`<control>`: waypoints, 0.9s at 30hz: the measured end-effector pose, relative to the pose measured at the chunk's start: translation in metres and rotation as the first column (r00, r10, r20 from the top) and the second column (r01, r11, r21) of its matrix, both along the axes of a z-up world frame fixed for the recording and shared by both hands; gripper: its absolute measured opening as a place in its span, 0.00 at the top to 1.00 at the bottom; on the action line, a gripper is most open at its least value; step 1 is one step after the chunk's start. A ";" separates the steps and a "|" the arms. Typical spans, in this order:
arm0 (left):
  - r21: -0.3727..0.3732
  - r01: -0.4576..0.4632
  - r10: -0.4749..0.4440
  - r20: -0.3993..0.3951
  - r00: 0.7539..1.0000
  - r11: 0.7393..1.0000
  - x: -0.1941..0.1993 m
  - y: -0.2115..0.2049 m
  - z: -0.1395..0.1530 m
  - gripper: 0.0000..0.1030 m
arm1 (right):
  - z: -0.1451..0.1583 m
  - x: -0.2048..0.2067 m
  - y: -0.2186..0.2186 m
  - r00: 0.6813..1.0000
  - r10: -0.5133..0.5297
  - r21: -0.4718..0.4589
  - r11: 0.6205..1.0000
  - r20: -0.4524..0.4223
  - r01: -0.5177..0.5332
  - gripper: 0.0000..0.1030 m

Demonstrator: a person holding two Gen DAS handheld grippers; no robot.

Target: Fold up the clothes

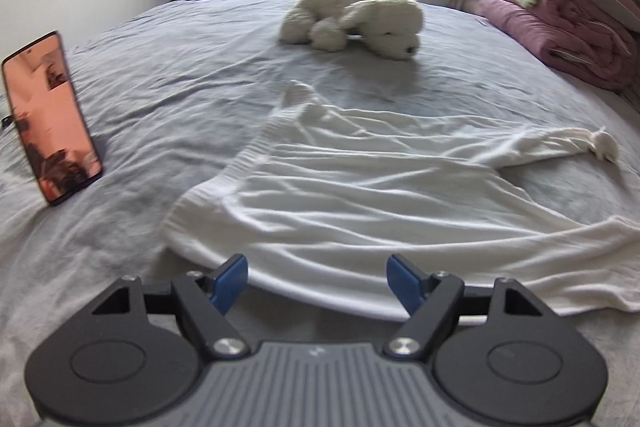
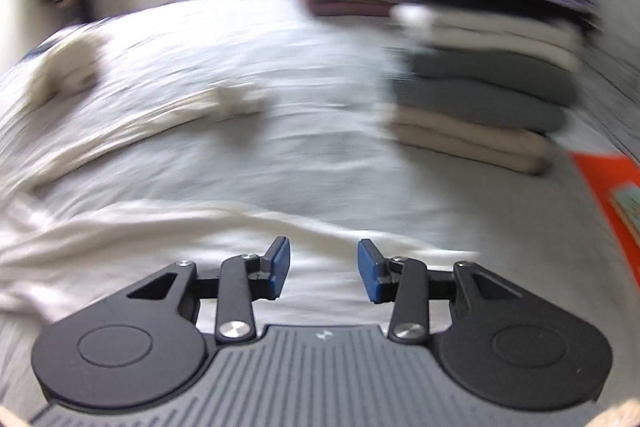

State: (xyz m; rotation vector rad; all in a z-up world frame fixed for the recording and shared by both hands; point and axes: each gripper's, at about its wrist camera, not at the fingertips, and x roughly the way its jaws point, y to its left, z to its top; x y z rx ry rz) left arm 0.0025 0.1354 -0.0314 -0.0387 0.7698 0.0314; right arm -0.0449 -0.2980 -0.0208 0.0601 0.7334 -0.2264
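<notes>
Left wrist view: the left gripper (image 1: 316, 277) hangs low over the bed (image 1: 168, 99) with its jaws spread wide and nothing between them. Just ahead of the blue fingertips (image 1: 230, 281) lies the white garment (image 1: 340, 195), spread out and creased, its near hem passing right in front of both tips. One sleeve (image 1: 560, 143) runs off ahead and to the right, ending in a knotted cuff. Beyond the garment, straight ahead, a plush toy (image 1: 360, 21) lies on its side. Far ahead to the right sits a pile of blankets (image 1: 568, 23), pink below and green-patterned on top. To the left stands a phone (image 1: 50, 119), propped upright, its screen glowing orange.

Right wrist view, blurred: the right gripper (image 2: 324, 275) also has its jaws apart and empty, though less widely than the left. The garment (image 2: 120, 239) lies just ahead and to the left of the tips, with its sleeve (image 2: 224, 103) stretched farther ahead on the left. Ahead to the right is a stack of folded clothes (image 2: 480, 83) in beige, grey, cream and purple. An orange object (image 2: 612, 195) sits at the right edge; I cannot tell what it is.
</notes>
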 end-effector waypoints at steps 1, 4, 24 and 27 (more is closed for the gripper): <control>0.001 -0.007 0.007 0.001 1.000 1.000 -0.001 0.003 0.001 0.25 | -0.002 0.002 0.013 0.999 0.048 -0.010 0.999 -0.006 -0.048 0.59; 0.005 -0.023 0.023 0.006 1.000 1.000 -0.003 0.011 0.002 0.25 | -0.004 0.005 0.050 0.982 0.190 -0.036 0.981 -0.018 -0.191 0.58; -0.356 -0.312 0.317 -0.045 0.947 0.881 -0.001 0.116 -0.017 0.58 | -0.034 0.009 0.177 0.770 0.629 -0.159 0.754 -0.106 -0.638 0.61; -0.381 -0.321 0.327 -0.051 0.944 0.867 0.005 0.117 -0.020 0.82 | -0.036 0.014 0.178 0.775 0.625 -0.159 0.758 -0.098 -0.632 0.70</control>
